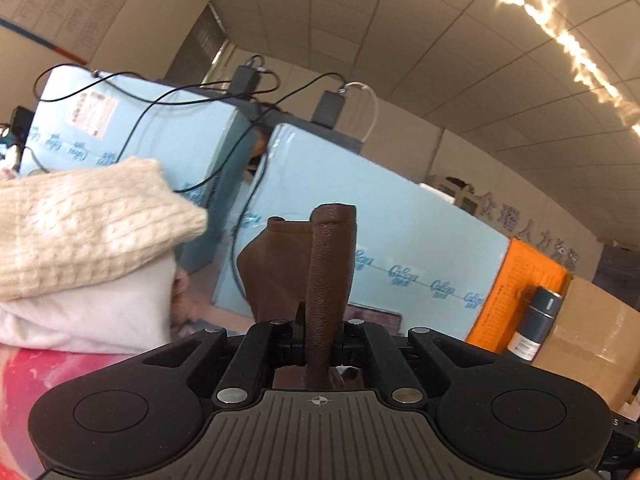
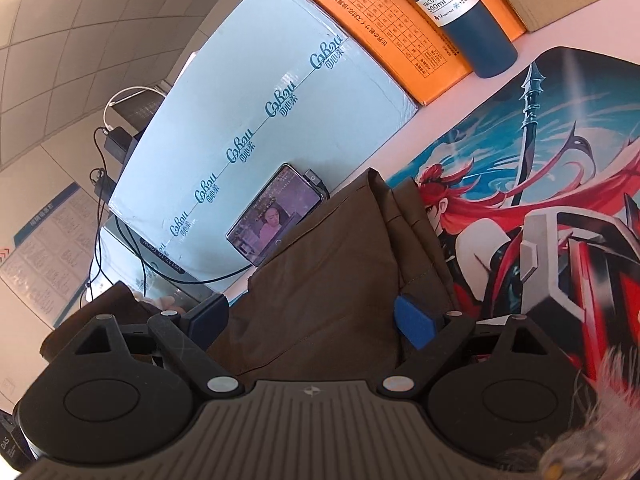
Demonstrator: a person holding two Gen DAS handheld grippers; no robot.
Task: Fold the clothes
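We hold a soft brown cloth garment [image 2: 328, 280] in the air with two tools. Our left gripper [image 1: 320, 300] has its fingers pressed together on a thick bunched edge of the brown cloth, which sticks up past the tips. Our right gripper [image 2: 310, 316] has its blue pads [image 2: 414, 320] spread wide, and the brown cloth lies between them; we cannot tell if the pads touch it.

The brown cloth hangs just above the picture mat with the red-haired figure [image 2: 540, 184]. Its far end drapes near the back edge of the mat, in front of the phone with a lit screen [image 2: 276, 216]. To the left of the mat sits a pile of folded clothes, a cream knitted sweater [image 1: 80, 224] lying on a pale pink folded cloth [image 1: 88, 312].

We think we are in the middle of folding the brown cloth, or carrying it. To do this well, we should keep the left pinch tight so the edge does not slip. We should close the right pads on the cloth before we pull. We should keep both tools level, so the fold comes out straight. We should lay the cloth flat on the mat and keep it away from the dark blue bottle with a white label [image 2: 456, 4] behind the mat.
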